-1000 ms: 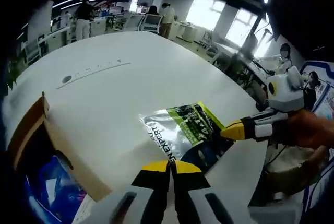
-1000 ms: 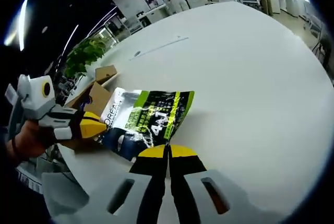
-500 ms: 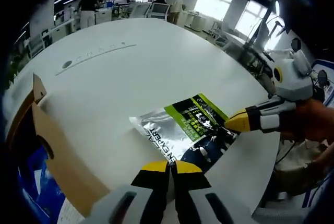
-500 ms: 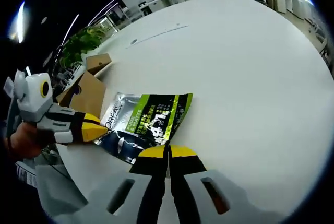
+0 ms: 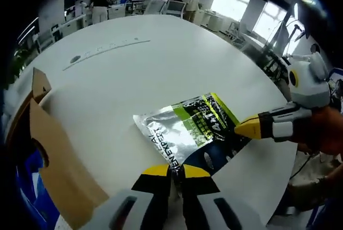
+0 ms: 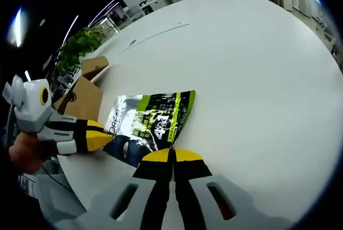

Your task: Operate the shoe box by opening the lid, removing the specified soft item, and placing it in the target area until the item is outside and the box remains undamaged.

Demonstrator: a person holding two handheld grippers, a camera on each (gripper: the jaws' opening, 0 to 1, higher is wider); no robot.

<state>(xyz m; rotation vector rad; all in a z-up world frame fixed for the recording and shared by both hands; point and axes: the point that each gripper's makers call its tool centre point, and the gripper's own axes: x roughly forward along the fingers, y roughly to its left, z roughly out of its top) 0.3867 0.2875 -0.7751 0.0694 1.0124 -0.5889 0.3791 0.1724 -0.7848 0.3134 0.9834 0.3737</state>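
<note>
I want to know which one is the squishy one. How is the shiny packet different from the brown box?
The packet is shiny silver, green and dark, while the box is plain brown cardboard. The packet lies flat, but the box stands up with its flap open. The packet is thin; the box is deep, with blue things inside. Both sit on the white table.

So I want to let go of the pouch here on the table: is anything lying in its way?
Nothing visible. The foil pouch already lies flat on the bare white table, outside the cardboard shoe box. The left tongs and right tongs are shut at its edges.
</note>
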